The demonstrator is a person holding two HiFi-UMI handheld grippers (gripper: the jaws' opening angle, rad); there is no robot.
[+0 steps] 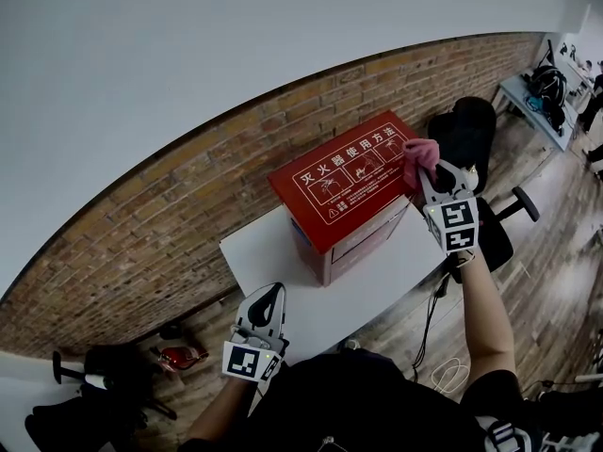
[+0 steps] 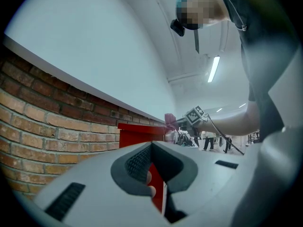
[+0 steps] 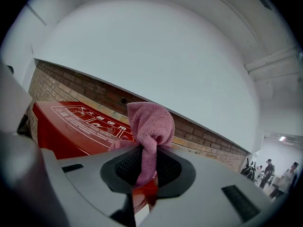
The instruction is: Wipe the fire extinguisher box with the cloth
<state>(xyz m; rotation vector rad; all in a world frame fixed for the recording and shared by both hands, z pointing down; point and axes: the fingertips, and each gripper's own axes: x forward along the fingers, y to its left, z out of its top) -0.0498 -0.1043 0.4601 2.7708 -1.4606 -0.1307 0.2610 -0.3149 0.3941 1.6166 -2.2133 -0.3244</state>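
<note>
The red fire extinguisher box lies on a white table against the brick wall, its white-printed lid facing up. My right gripper is shut on a pink cloth, which is at the box's right end. In the right gripper view the cloth bunches up out of the right gripper, with the box's lid just beyond on the left. My left gripper hovers over the table's near left edge, shut and holding nothing. The left gripper points toward the box.
A low brick wall with white wall above backs the table. A black chair stands right of the box. A desk with gear is at the far right. A red object and a white cable lie on the wooden floor.
</note>
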